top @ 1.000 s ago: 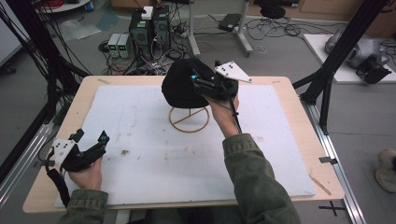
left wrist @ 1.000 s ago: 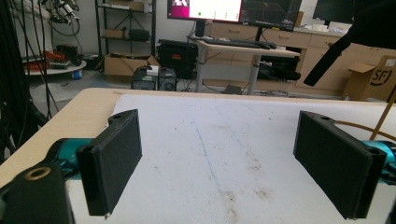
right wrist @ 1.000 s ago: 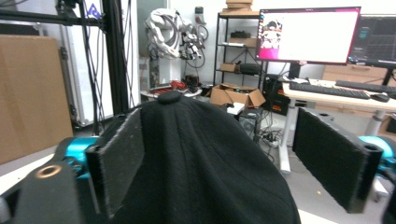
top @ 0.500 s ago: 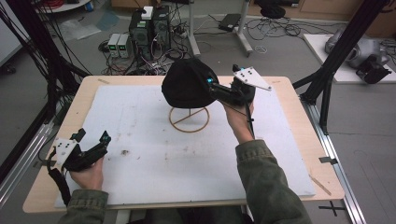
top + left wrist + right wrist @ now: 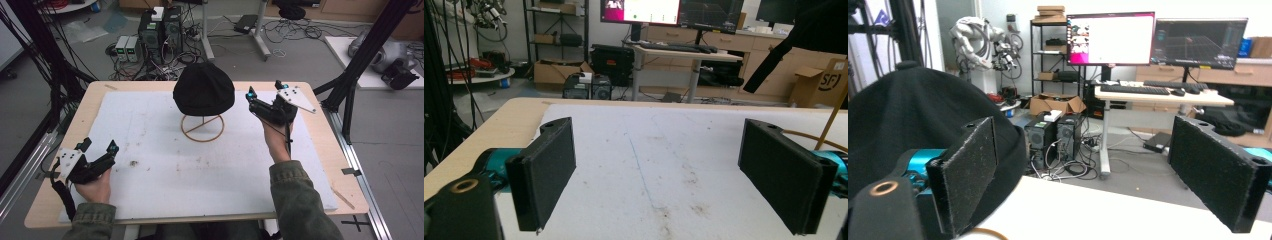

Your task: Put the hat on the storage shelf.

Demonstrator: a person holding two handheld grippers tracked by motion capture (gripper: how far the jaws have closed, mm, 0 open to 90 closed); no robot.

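The black beanie [image 5: 204,95] is sitting on its wire stand [image 5: 202,127] near the far middle of the bench [image 5: 320,195], draped over the top so that the brass-coloured ring of the base is showing below it. A second ago the right hand-held gripper [image 5: 257,102] was pressing into the cap's right side; half a second ago it was touching the fabric at the edge. Now it is hovering just beside the cap, apart from it, with its jaws spread and nothing between them — in the right gripper view the beanie [image 5: 908,135] is bulging behind the near jaw, but the gap is holding only the room beyond.

That reads as a release: the cap is looking seated and the right hand is backing away, so the placing step is probably finishing rather than starting.

The left hand-held gripper [image 5: 107,155] is resting low at the near left of the bench, well apart from the stand, jaws wide open over bare white covering [image 5: 649,165] — unchanged and taking no part.
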